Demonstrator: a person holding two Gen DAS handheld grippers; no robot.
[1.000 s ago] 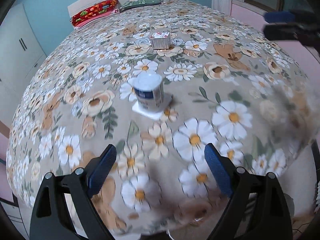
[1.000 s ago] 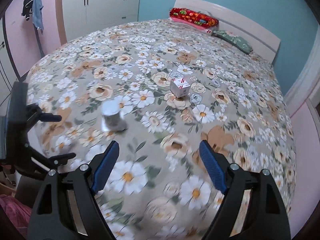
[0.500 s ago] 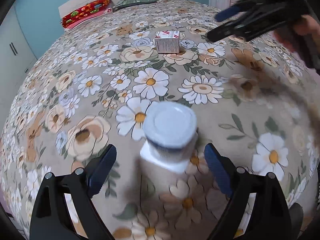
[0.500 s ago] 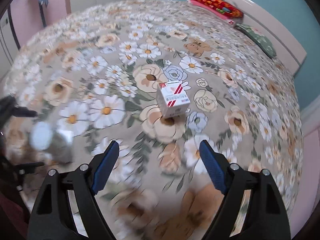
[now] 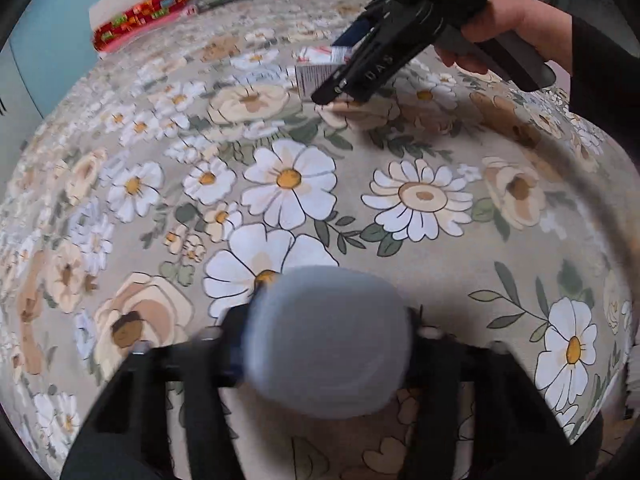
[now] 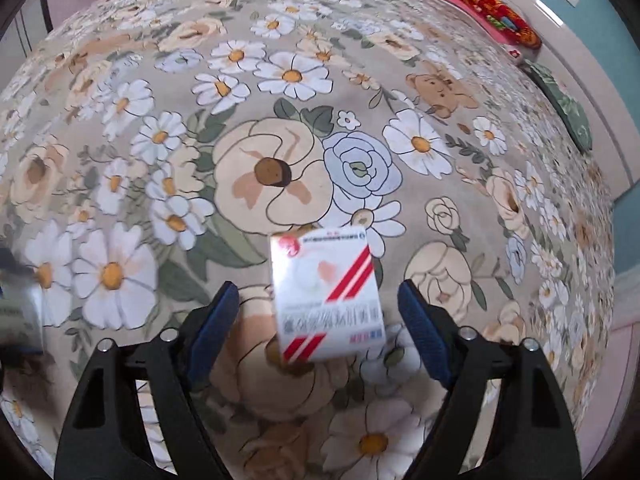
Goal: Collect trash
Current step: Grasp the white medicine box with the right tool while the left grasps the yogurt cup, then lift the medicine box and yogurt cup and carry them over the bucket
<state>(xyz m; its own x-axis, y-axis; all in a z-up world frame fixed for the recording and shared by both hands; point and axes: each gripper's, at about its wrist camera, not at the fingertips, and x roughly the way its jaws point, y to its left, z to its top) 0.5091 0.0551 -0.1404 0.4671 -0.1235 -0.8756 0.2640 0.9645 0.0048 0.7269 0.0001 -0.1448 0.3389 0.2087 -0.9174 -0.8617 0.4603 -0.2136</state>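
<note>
both grippers have closed in on their targets since 0.5 s ago. nearest the left wrist camera, the white-lidded jar (image 5: 328,344) now fills the gap of the left gripper (image 5: 326,340), its blurred fingers (image 5: 232,344) tight against the jar's 2 sides, pinching it above the floral bedspread (image 5: 288,176). on the right, the small red-striped box (image 6: 326,296) stands on the bedspread between the right gripper (image 6: 320,332) fingers (image 6: 214,324), jaws spread wide, a gap on each side of the box. farther off, a red pillow (image 6: 490,16) and a green pillow (image 6: 568,110) lie by the headboard (image 6: 580,40)
</note>
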